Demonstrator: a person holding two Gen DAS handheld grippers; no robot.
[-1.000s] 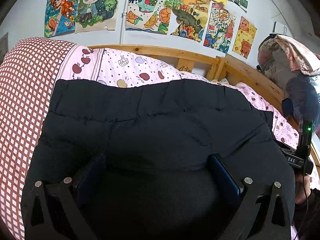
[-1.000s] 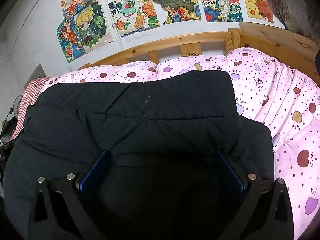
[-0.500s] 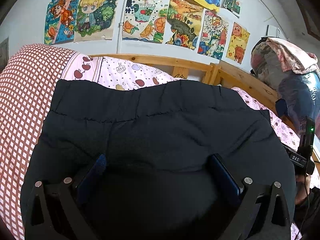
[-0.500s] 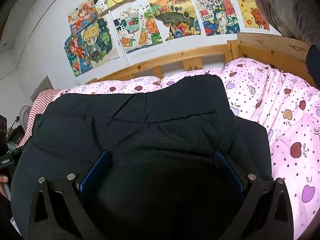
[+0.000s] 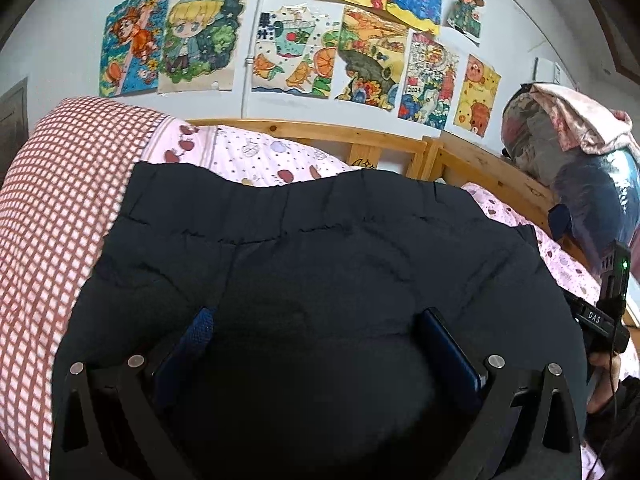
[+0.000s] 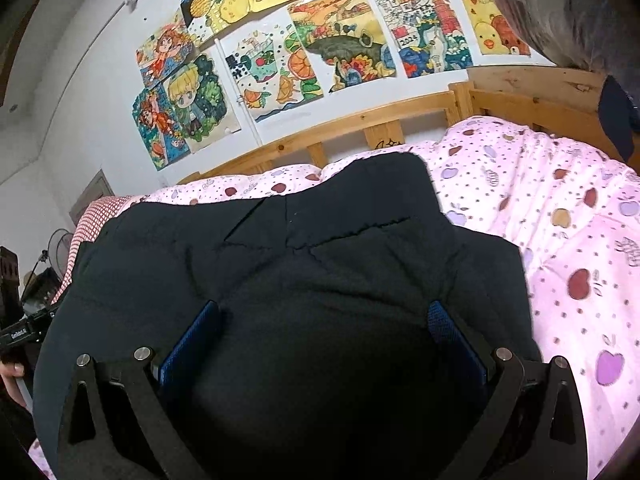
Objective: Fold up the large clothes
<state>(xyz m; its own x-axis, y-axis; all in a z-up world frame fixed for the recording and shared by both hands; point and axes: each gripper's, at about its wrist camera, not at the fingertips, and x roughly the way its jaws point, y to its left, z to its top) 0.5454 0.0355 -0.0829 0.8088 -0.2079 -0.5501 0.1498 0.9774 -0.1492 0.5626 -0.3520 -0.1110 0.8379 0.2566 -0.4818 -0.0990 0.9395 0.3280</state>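
Note:
A black padded garment (image 5: 320,240) lies spread across the bed, its stitched waistband (image 6: 352,200) at the far edge. My left gripper (image 5: 316,320) sits low over the near part, blue pads wide apart, and a thick dark fold of the fabric bulges between them. My right gripper (image 6: 324,316) stands the same way over the garment's other side, jaws wide, fabric filling the gap. In the left wrist view the right gripper's body (image 5: 600,316) shows at the right edge, held by a hand (image 5: 600,380).
Pink apple-print bedding (image 6: 560,220) covers the bed to the right. A red-checked quilt (image 5: 52,200) lies on the left. The wooden bed rail (image 5: 320,132) and a wall of drawings are behind. A bundle of clothes (image 5: 580,160) sits at the far right.
Both views have tilted upward, showing more wall. The dark fold between each pair of fingers has swelled and risen. The garment's far edge has stayed in place.

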